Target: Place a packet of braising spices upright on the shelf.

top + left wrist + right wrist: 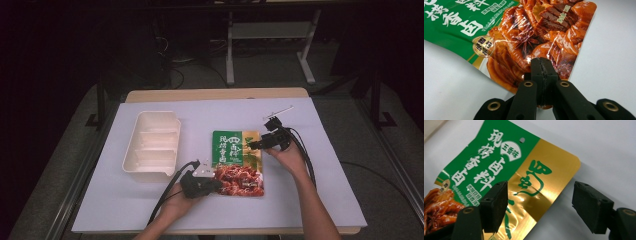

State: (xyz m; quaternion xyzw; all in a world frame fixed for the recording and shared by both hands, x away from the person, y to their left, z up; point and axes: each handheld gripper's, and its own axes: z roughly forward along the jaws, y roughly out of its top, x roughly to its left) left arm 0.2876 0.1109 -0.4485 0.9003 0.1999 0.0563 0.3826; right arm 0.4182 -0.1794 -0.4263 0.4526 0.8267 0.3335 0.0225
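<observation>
A white moulded-plastic tray (151, 145) with ribbed compartments sits at the left of the pale lilac table cover (320, 190), apart from the glossy green, gold and red food pouch (237, 162) lying flat near the middle. The left gripper (541, 65) is clamped tight on the pouch's near, red corner. The right gripper (540, 206) hangs with jaws spread wide over the pouch's gold edge, one jaw above the foil, the other beyond it, gripping nothing

Light is falling from above onto the white table cover (150, 200), while the room behind it is lying in near darkness. The high view is looking soft and grainy. Glare is streaking across the glossy food packet (529, 37) in the left gripper view, and its gold panel is shining in the right gripper view. The black jaws nearest each camera are looking slightly blurred.
</observation>
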